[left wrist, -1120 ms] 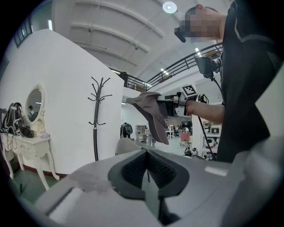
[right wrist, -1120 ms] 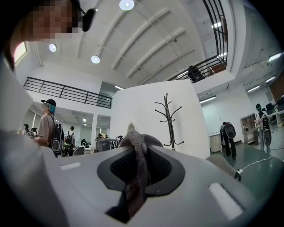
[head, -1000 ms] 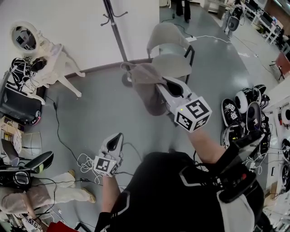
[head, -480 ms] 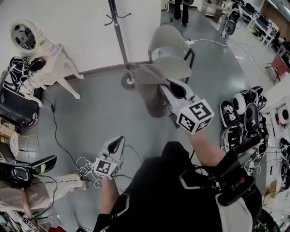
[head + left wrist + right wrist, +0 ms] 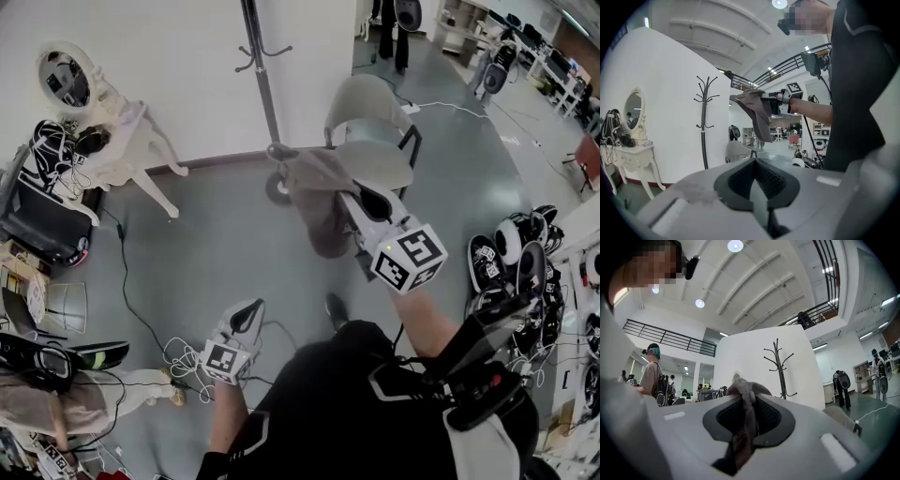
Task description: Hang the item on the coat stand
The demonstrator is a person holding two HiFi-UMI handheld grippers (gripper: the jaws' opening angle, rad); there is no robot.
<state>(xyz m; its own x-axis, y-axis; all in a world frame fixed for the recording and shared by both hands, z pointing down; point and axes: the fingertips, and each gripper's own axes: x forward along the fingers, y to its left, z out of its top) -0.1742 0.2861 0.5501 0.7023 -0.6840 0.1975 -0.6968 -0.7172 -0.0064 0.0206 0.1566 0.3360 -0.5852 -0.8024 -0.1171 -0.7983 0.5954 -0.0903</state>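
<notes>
The black coat stand (image 5: 263,86) rises against the white wall, with its base (image 5: 278,188) on the grey floor. Its hooked top shows in the left gripper view (image 5: 704,117) and in the right gripper view (image 5: 780,365). My right gripper (image 5: 349,201) is shut on a grey-brown cloth item (image 5: 315,193), perhaps a cap, which hangs from the jaws short of the stand. The cloth (image 5: 743,397) is pinched between the pads of that gripper (image 5: 747,403). From the left gripper view the cloth (image 5: 758,111) hangs at about hook height. My left gripper (image 5: 247,315) is lower and nearer me, shut and empty (image 5: 755,165).
A beige chair (image 5: 372,120) stands right of the stand's base. A white dressing table (image 5: 120,141) with an oval mirror (image 5: 64,79) is at the left wall. Helmet-like gear (image 5: 514,251) lies on the floor at right, cables (image 5: 178,354) near the left gripper. People stand in the background.
Both grippers have moved toward the coat stand, which now looks nearer in the head view and the left gripper view. The right gripper's hold on the cloth is unchanged.
</notes>
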